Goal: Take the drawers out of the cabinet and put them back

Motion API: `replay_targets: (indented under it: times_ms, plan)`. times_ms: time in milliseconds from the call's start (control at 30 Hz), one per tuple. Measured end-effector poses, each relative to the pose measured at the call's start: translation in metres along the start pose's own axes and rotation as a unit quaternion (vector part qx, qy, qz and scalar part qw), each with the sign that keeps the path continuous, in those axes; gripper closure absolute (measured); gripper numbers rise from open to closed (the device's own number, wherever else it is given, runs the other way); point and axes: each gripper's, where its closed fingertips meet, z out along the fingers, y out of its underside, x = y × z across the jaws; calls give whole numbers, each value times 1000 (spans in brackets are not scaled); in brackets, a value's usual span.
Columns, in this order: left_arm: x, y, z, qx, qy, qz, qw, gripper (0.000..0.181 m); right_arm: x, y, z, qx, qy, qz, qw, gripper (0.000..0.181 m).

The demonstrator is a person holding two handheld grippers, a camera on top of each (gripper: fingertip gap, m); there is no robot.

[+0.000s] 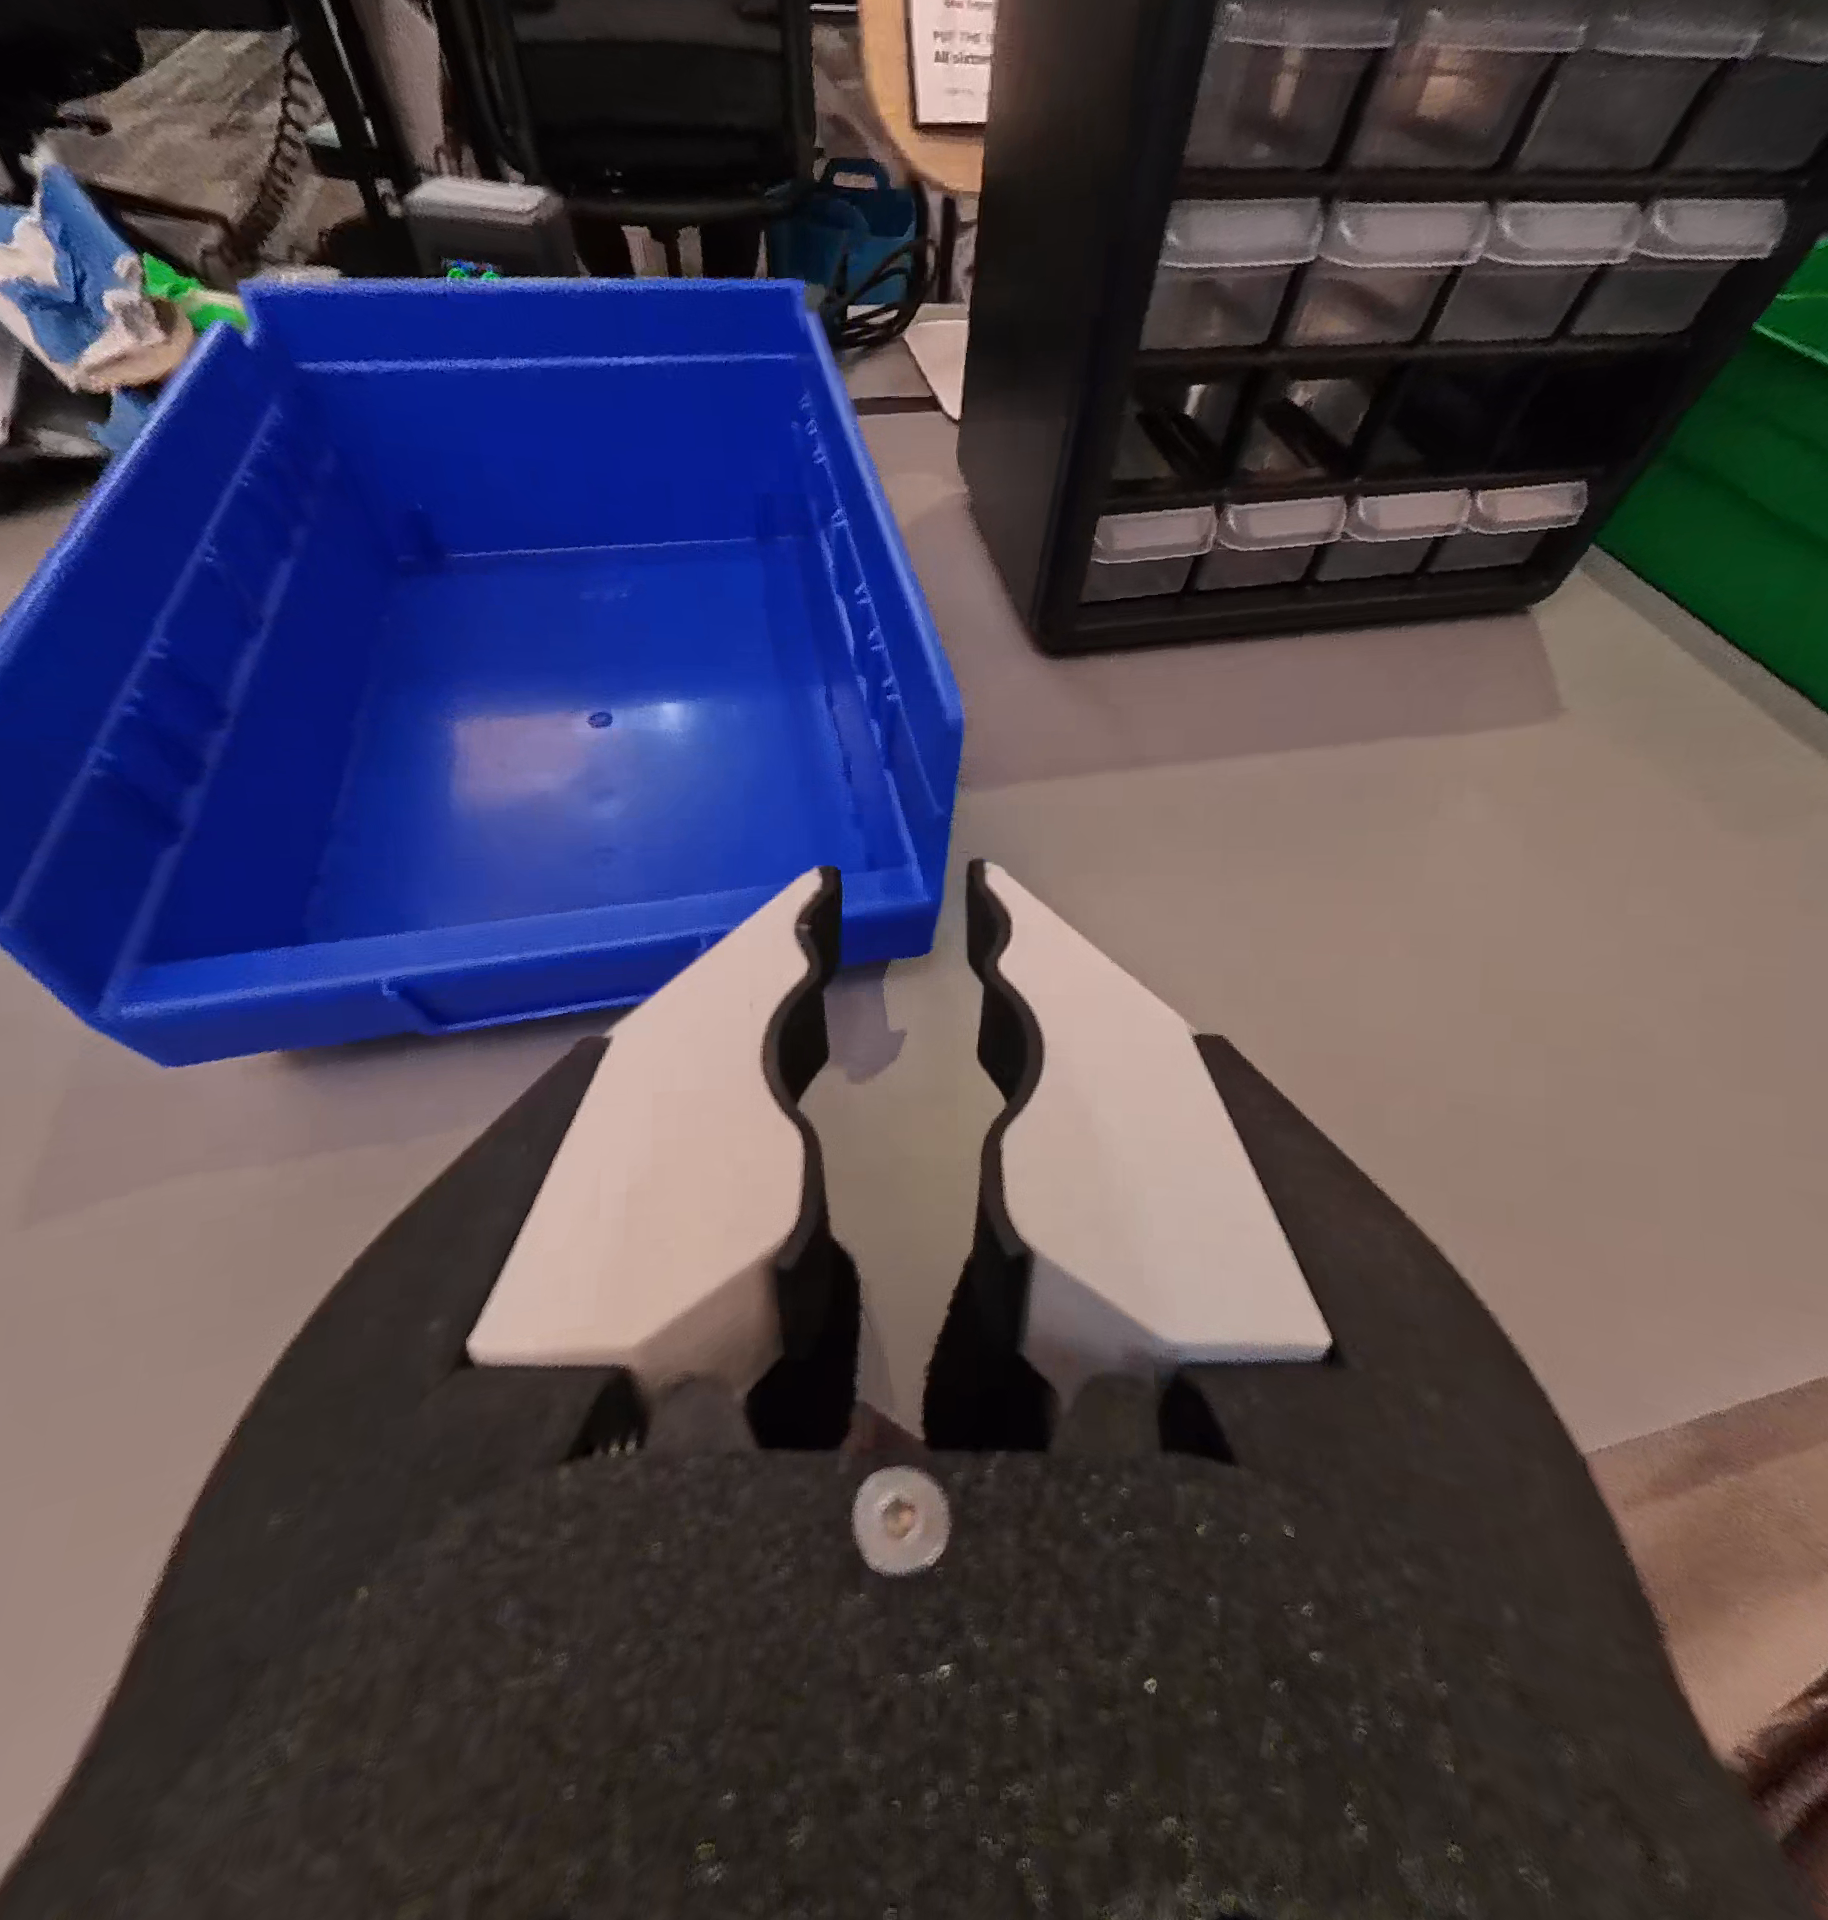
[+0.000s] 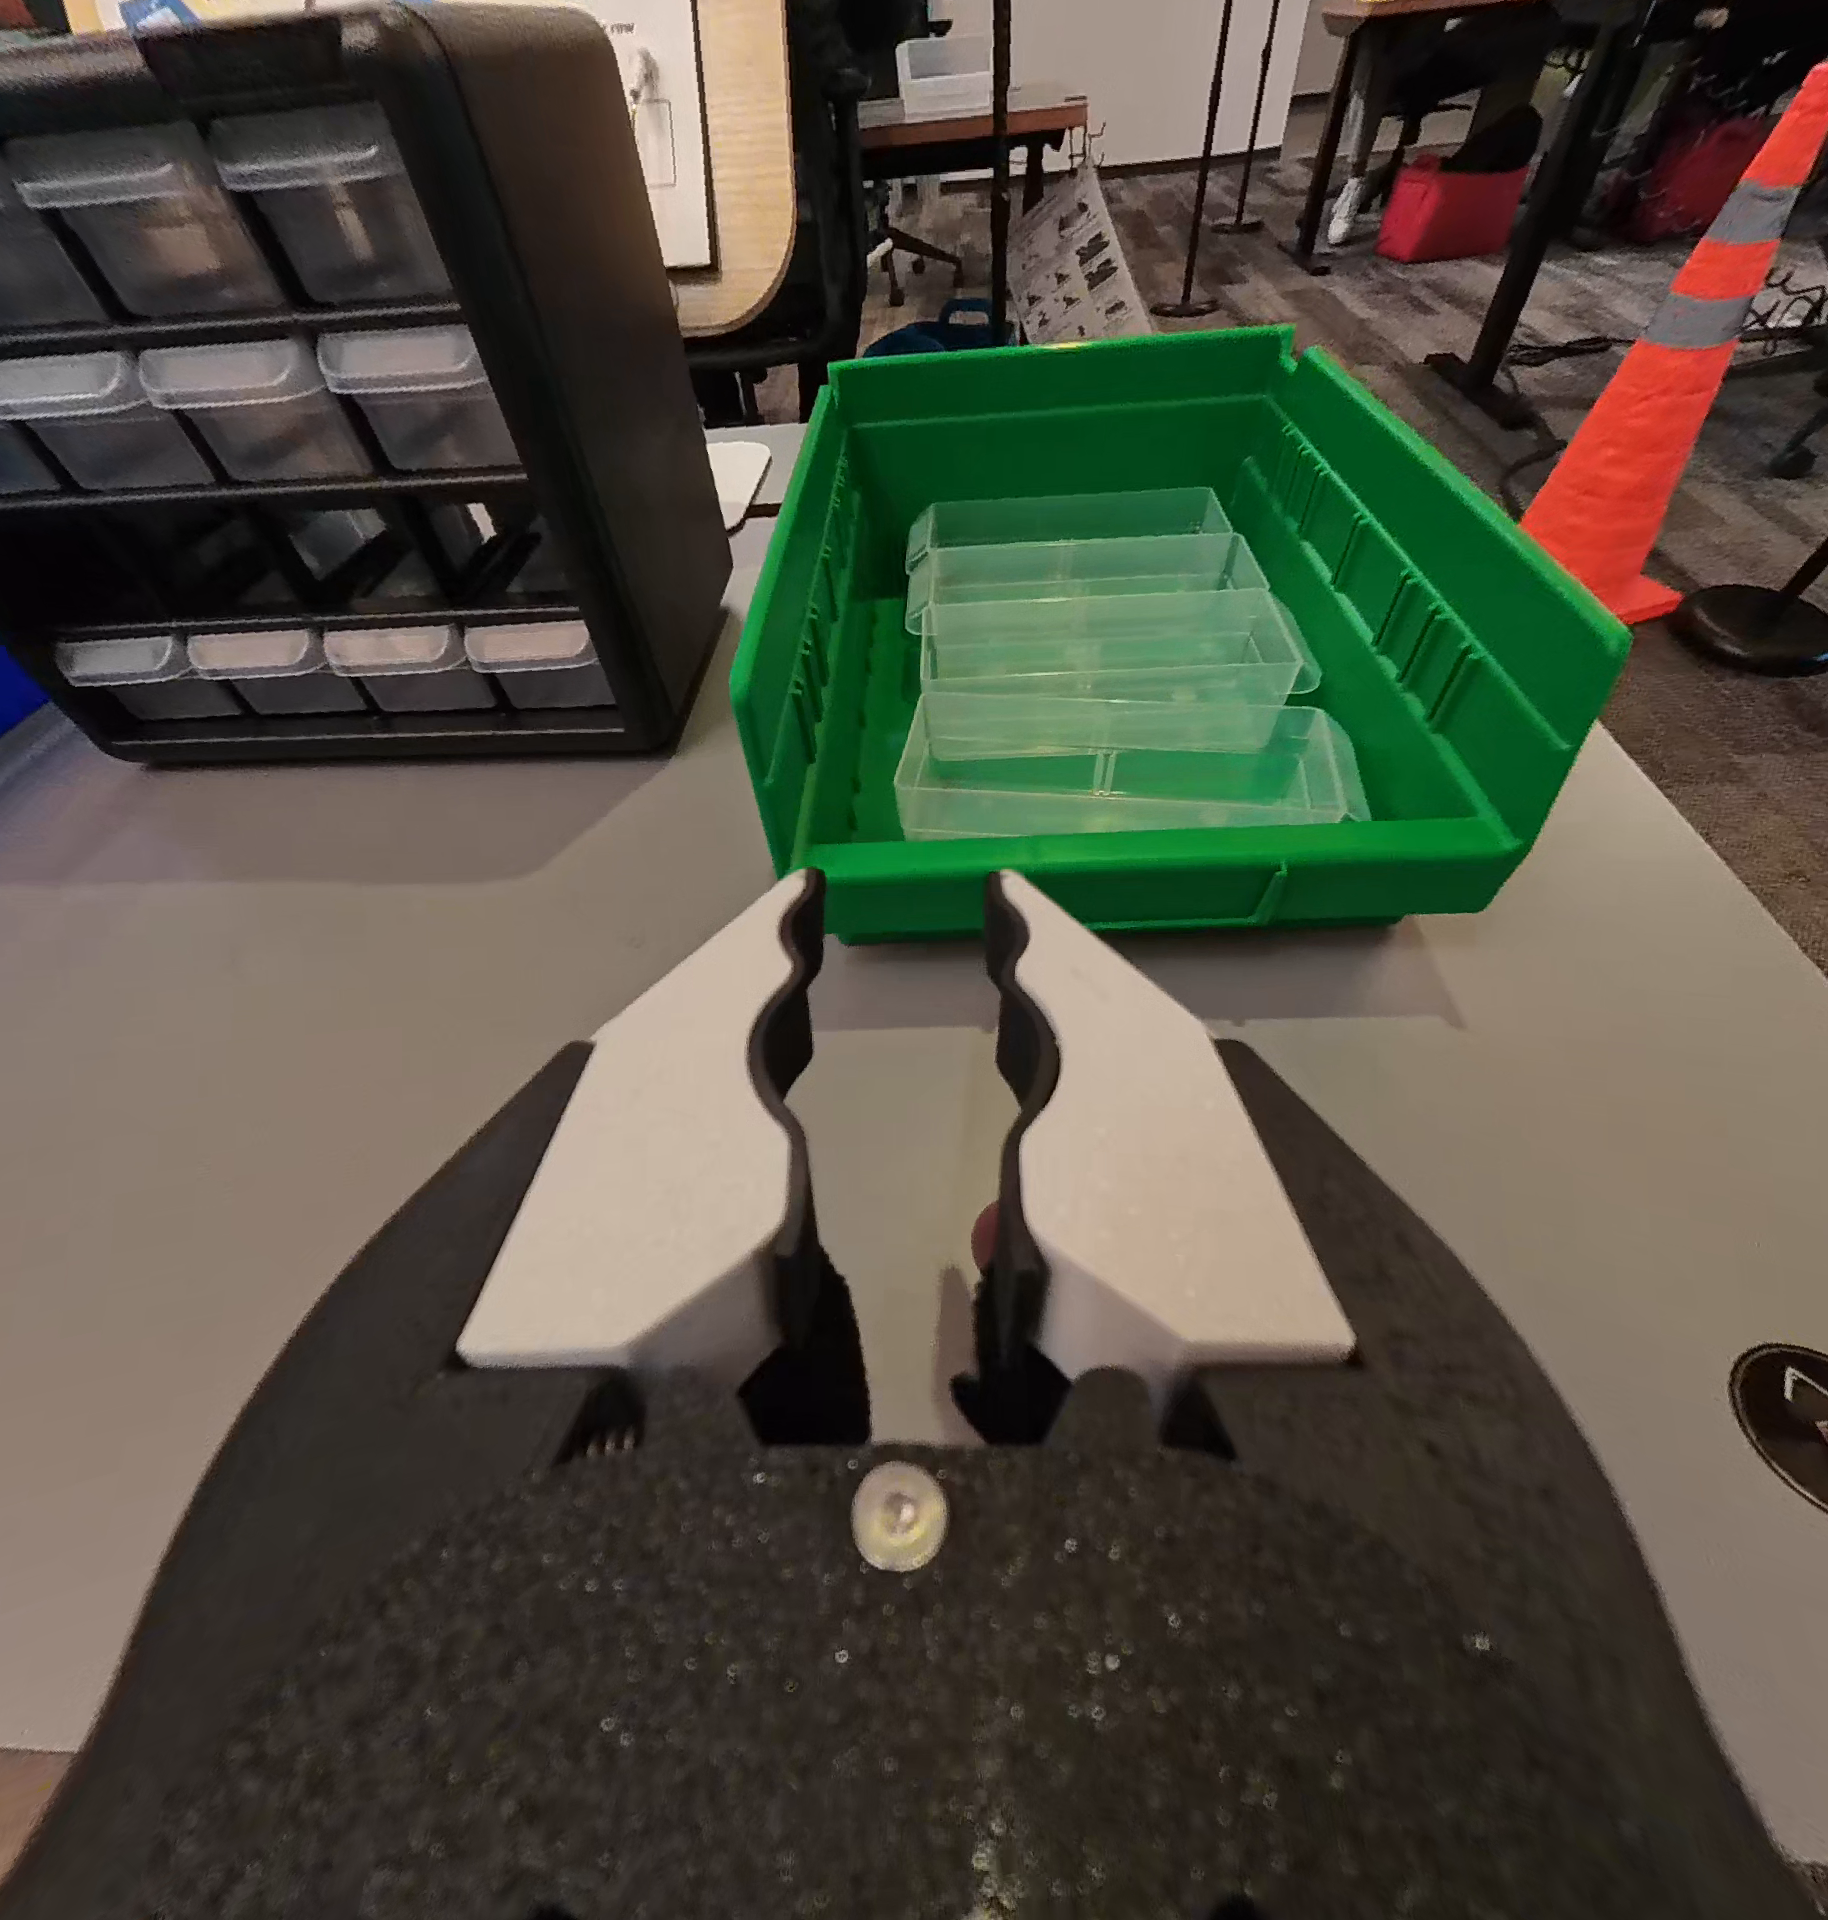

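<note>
green bin (image 2: 1409,613) holding clear drawers (image 2: 1107,665), blue bin (image 1: 214,644)

Bare grey table (image 2: 266,1039) lower frame, black cabinet (image 2: 536,416) upper left, green bin (image 2: 1149,883) blocking centre, blue bin (image 1: 266,997) left.

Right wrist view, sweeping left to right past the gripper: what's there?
Black cabinet with an empty drawer row → green bin holding clear drawers → orange cone on the floor.
</note>
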Motion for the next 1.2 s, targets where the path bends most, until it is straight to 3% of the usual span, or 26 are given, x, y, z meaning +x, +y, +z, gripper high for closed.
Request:
replay_targets:
  times_ms: [133, 300, 367, 433, 567, 700, 833, 867, 1033, 1200]
  plan:
    - [42, -9, 4, 8, 31, 29, 999, 158, 11, -3, -7, 12, 19, 12, 1000, 151]
    - [194, -31, 16, 6, 186, 50, 981, 154, 40, -15, -13, 40, 59, 38, 997, 151]
    - [257, -33, 34, -12, 228, 69, 971, 145, 50, -20, -14, 51, 71, 47, 995, 151]
    - [313, -38, 60, -17, 251, 90, 964, 122, 58, -22, -15, 54, 79, 46, 994, 151]
    - [390, -36, 132, -61, 236, 73, 967, 111, 69, -25, -19, 61, 91, 47, 993, 151]
    - [416, -35, 198, -79, 167, 71, 980, 111, 76, -29, -22, 71, 90, 61, 991, 151]
    - [416, -27, 228, -94, 126, 98, 983, 143, 85, -31, -24, 76, 88, 82, 990, 151]
    - [419, -24, 229, -102, 136, 91, 981, 153, 86, -32, -24, 78, 86, 84, 990, 151]
    - [409, -20, 218, -87, 121, 135, 980, 159, 83, -44, -23, 94, 83, 73, 989, 151]
    - [386, -9, 189, -76, 141, 150, 976, 166, 65, -77, -37, 164, 66, 62, 982, 151]
